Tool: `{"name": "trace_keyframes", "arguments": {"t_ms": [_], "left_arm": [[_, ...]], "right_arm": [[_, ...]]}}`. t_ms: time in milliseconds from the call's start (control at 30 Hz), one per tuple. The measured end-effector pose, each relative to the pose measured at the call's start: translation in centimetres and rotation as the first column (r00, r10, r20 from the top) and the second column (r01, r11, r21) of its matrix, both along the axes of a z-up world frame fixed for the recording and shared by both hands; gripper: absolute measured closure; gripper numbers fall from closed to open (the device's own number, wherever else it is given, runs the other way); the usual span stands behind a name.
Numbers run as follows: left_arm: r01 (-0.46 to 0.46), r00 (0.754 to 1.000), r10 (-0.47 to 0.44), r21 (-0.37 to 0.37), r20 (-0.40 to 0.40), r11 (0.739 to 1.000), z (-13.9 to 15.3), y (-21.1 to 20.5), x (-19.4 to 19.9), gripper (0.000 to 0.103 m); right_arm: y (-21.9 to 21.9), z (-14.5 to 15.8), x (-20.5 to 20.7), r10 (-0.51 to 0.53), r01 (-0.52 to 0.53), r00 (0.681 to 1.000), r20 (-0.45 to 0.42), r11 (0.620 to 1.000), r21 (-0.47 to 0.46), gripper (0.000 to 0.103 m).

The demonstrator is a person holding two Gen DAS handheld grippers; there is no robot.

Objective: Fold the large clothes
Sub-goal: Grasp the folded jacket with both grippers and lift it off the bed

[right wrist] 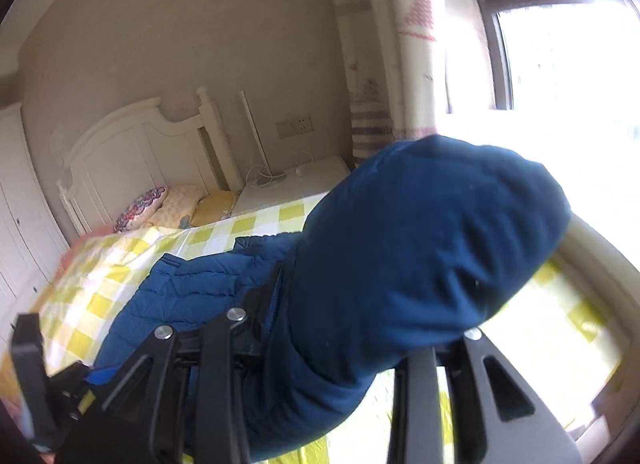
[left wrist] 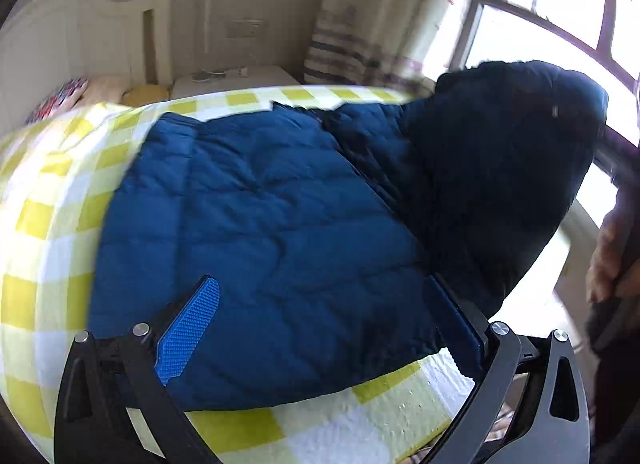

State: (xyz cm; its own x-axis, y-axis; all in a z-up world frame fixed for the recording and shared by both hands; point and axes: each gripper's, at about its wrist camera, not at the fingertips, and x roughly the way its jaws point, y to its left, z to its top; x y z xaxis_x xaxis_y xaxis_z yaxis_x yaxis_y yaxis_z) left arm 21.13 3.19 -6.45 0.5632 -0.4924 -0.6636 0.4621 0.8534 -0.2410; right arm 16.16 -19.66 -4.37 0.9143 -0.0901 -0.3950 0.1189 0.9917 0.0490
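Observation:
A blue quilted jacket (left wrist: 260,216) lies spread on a bed with a yellow and white checked sheet (left wrist: 52,200). My left gripper (left wrist: 324,324) hangs just above its near part, open wide, with its blue pads (left wrist: 188,328) well apart and nothing pinched. The jacket's right side (left wrist: 500,168) is lifted and stands dark against the window. In the right wrist view that raised fold (right wrist: 420,256) drapes over my right gripper (right wrist: 360,328), which is shut on the fabric. The cloth hides its fingertips.
A white headboard (right wrist: 120,156) and pillows (right wrist: 180,204) are at the bed's far end, beside a white nightstand (right wrist: 292,184). A window (right wrist: 560,64) and curtain (right wrist: 376,104) run along the right. A person's hand (left wrist: 612,260) shows at the right edge.

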Motion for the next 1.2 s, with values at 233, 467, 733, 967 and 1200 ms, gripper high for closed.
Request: {"name": "trace_keyframes", "arguments": {"t_ms": [233,467,733,967,1200], "left_arm": [[-0.242,0.968,0.176,-0.475,-0.179,0.846,2.1,17.7,5.4,0.005],[-0.232,0.94,0.036,-0.559,-0.339,0.796,-2.0,18.0,7.6,0.005],[-0.012,0.92,-0.205,-0.546,-0.335,0.838,-0.8,10.4,12.6,0.005],[0.071,0.867,-0.277,-0.448,-0.414,0.891,-0.8,5.8,17.2,0.005],[0.013,0.89,-0.184,-0.38,-0.418,0.925,-2.5,5.4,18.3,0.051]], "right_arm": [[21.2,-5.4,3.3,0.234,-0.29,0.956,-0.177,0.664,-0.689,0.07],[23.9,-12.0,1.7,0.344,-0.391,0.91,-0.229,0.538,-0.747,0.07],[21.0,-11.1,-1.8,0.412,-0.333,0.905,-0.108,0.526,-0.783,0.072],[21.6,-12.3,-3.2,0.459,-0.359,0.879,-0.129,0.459,-0.813,0.072],[20.6,-11.5,-5.0,0.472,-0.334,0.878,-0.081,0.481,-0.81,0.023]]}}
